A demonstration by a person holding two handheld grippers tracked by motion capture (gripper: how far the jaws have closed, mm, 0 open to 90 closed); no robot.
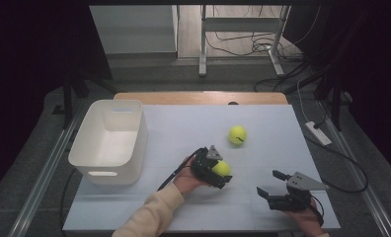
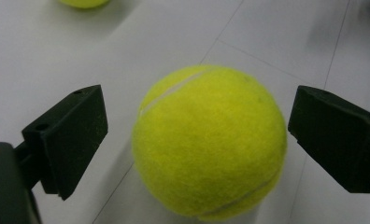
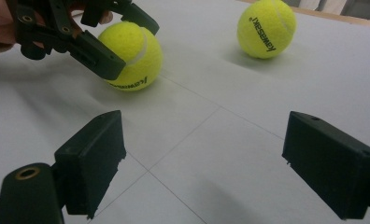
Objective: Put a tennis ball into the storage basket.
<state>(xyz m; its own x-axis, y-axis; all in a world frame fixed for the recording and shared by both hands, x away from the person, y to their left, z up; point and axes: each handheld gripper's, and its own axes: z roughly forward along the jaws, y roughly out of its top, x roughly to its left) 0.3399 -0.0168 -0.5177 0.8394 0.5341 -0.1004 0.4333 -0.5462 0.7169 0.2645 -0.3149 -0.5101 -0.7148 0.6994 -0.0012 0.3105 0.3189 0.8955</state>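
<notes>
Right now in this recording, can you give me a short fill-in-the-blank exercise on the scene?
1. The left gripper has a tennis ball between its jaws, which are ____ and not touching it.
2. The number of tennis balls on the table is ____.
3. The white bin holds ____ balls.
4. The right gripper has ____ between its jaws.

Missing words: open; two; no; nothing

Yellow tennis ball (image 2: 209, 142) on table (logo sideways, prob.).

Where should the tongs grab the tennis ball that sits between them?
Probably across the widest middle of the nearer tennis ball, coming down from above as the left tongs do now. It is round and rests on the table, so a pinch off the middle may slip.
</notes>
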